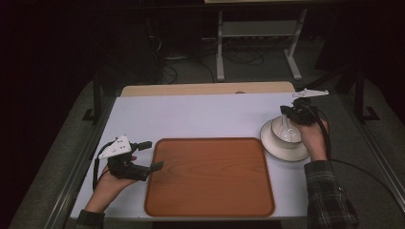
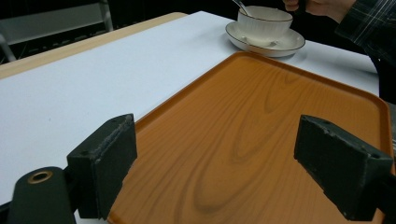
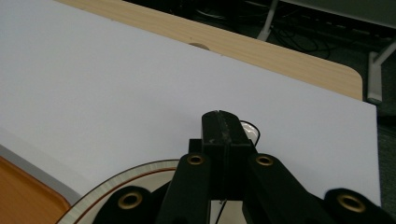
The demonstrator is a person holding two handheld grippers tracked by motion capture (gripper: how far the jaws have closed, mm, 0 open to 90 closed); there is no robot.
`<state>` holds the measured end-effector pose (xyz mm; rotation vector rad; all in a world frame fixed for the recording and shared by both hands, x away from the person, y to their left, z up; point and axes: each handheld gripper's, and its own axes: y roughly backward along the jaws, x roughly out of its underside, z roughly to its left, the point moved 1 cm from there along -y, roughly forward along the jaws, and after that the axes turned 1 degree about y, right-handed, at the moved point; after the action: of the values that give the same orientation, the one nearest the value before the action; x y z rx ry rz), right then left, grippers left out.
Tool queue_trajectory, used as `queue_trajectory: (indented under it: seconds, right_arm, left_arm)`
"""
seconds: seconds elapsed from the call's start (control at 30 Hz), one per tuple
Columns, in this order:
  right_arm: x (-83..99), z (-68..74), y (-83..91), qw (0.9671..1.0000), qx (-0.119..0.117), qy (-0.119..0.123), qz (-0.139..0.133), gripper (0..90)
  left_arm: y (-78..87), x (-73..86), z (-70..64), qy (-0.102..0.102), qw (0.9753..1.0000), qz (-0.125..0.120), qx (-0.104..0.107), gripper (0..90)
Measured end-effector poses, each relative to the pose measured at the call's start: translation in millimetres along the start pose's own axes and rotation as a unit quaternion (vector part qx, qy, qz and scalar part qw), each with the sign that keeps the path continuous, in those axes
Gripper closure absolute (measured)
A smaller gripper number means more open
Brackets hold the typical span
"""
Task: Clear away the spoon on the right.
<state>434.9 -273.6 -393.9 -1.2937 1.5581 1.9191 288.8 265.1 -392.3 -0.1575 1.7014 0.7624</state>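
Observation:
A white cup (image 1: 285,131) stands on a white saucer (image 1: 282,151) at the right of the table. A spoon (image 1: 286,123) leans in the cup, its handle rising to my right gripper (image 1: 288,112), which is shut on it just above the cup. In the right gripper view the jaws (image 3: 219,119) are pressed together over the saucer rim (image 3: 107,186). My left gripper (image 1: 154,155) is open at the left edge of the orange wooden tray (image 1: 210,176). The left gripper view has its jaws (image 2: 224,172) wide apart over the tray (image 2: 261,116), with cup (image 2: 264,23) and spoon (image 2: 240,5) beyond.
The tray lies empty in the middle front of the white table top (image 1: 191,114). A bare wooden strip (image 1: 205,88) runs along the far edge. Beyond it stand a metal frame (image 1: 258,43) and cables on the floor.

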Motion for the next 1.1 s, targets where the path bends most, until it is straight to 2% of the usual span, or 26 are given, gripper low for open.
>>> queue_trajectory:
  seconds: [0.27,0.53,1.1]
  right_arm:
    - [2.5,-5.8,2.0,1.0,0.005,-0.005,0.0,90.0]
    - [8.5,-11.4,1.2,0.9997,0.017,-0.011,0.016,90.0]
    - [20.7,-23.4,16.1,0.9983,0.042,-0.029,0.027,90.0]
  left_arm:
    - [-0.5,0.5,0.0,-0.001,1.0,0.001,0.001,12.8]
    - [-0.5,1.3,0.3,0.001,1.0,0.002,0.0,12.8]
    - [0.7,2.2,2.0,0.003,1.0,0.001,-0.001,12.8]
